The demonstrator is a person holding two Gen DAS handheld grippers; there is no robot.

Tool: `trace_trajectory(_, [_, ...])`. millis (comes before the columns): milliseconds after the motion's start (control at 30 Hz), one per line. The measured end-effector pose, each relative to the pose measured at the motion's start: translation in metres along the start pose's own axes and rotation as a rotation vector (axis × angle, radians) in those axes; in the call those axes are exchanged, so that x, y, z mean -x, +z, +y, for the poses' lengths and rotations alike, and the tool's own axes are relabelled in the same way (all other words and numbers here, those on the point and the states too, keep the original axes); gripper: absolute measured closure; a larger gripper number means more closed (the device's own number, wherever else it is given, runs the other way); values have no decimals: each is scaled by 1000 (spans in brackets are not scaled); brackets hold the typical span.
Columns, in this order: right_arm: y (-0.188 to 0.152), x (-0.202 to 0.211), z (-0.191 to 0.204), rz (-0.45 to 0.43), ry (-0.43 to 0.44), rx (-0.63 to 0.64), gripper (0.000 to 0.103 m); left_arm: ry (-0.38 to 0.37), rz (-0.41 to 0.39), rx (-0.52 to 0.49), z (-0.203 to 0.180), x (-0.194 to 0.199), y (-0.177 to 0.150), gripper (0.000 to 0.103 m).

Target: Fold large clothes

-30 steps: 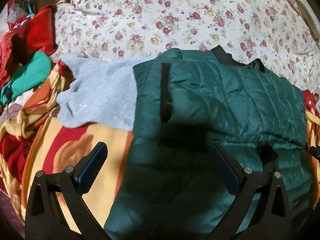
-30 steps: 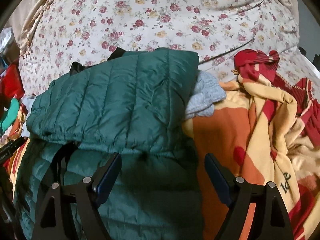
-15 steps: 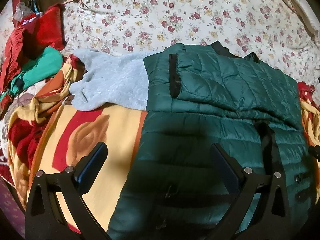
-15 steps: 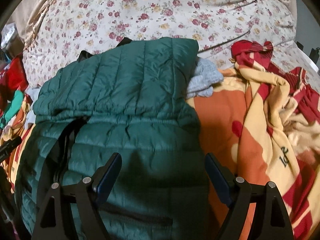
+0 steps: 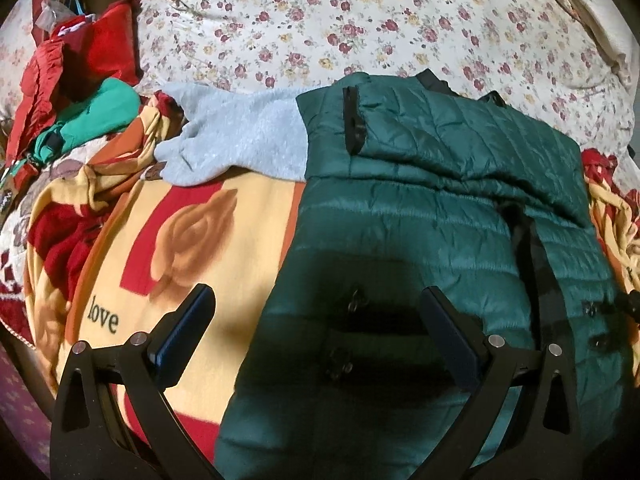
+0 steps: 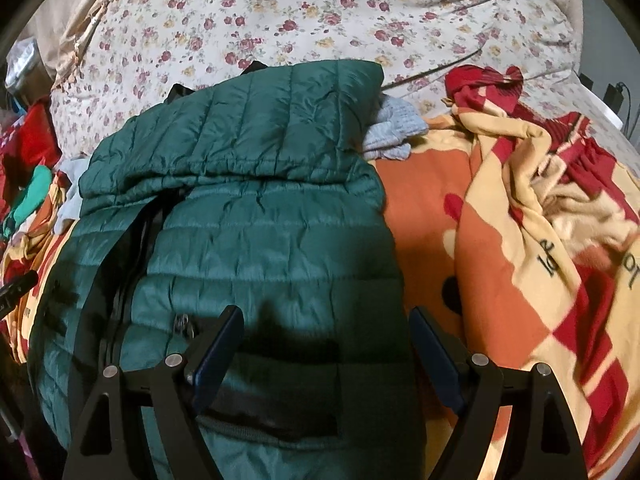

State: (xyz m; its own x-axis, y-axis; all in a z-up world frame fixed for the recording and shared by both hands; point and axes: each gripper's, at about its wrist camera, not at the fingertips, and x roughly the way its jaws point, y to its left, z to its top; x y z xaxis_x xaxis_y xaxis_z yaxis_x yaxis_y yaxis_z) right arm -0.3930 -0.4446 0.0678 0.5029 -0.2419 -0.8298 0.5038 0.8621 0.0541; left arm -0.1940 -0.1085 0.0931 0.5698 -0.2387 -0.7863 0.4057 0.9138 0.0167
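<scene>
A dark green quilted puffer jacket lies on the bed with its top part folded down over the body; it also shows in the right wrist view. A black zipper line runs down its front. My left gripper is open and empty, hovering over the jacket's near left edge. My right gripper is open and empty, hovering over the jacket's near right part by a black pocket band. Neither touches the fabric.
A grey sweater lies under the jacket's far side. A yellow, orange and red blanket covers the bed, bunched at the right. Red and green clothes are piled at far left. A floral sheet lies beyond.
Both grippers have pulled back toward the near edge and risen, so more of the jacket's lower body and the blanket shows. The jaws stay open and empty.
</scene>
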Motion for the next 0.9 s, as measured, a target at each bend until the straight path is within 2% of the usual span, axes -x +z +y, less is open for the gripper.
trace_trajectory(267, [-26,10,-4,26,19,-25,20,-11,18,5,8,10,-21,1])
trace_trajectory(733, [-52,27,-7,46,32,-26,20,-24,58,-19,13,23,-51,1])
trace_trajectory(900, [-63,33,-11,69,31,-32,20,-74,92,19,24,24,-62,1])
